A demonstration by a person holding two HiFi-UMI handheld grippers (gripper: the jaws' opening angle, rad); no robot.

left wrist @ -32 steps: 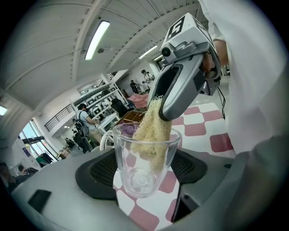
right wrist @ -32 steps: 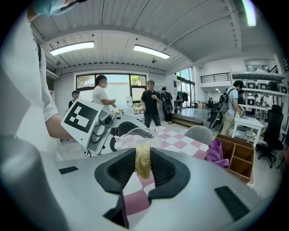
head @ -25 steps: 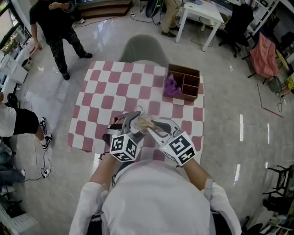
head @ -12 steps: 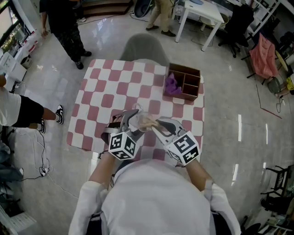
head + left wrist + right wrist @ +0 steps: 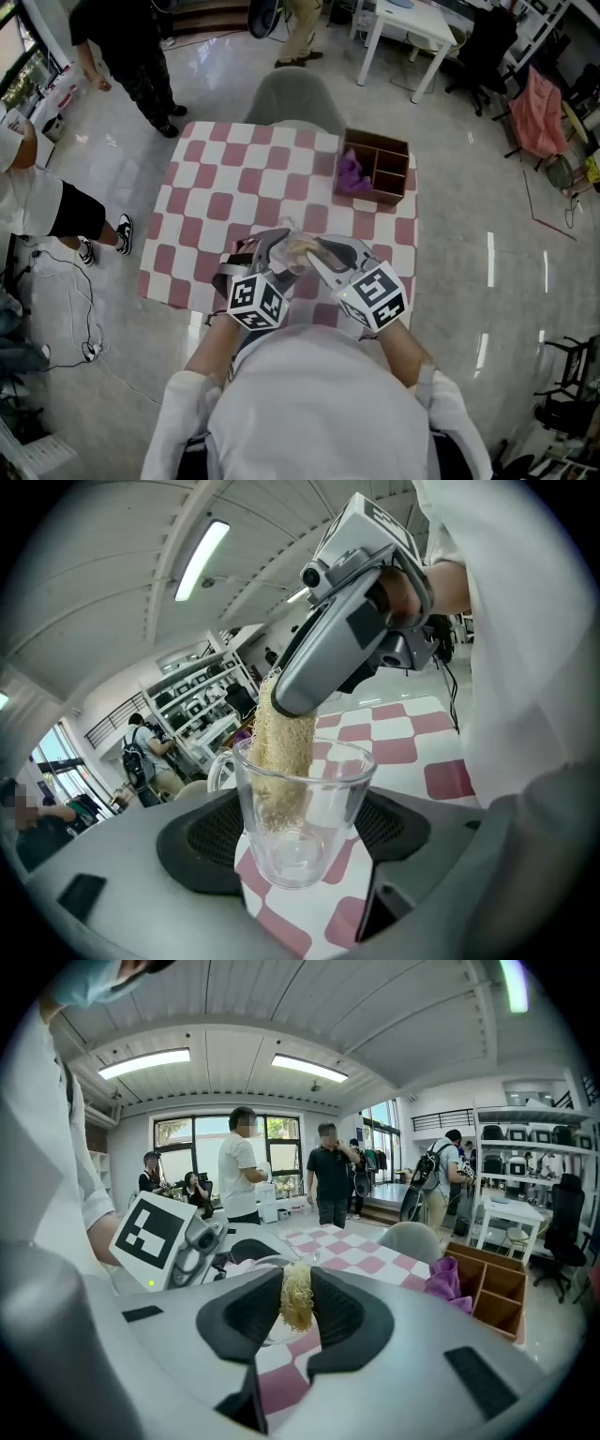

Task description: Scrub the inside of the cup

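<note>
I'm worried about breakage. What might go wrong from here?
The left gripper clamps the glass cup by its smooth walls; a hard push from the loofah might twist or slip it loose.
The right gripper pinches only the loofah's upper end, so the loofah may bend or pull free inside the cup.
</note>
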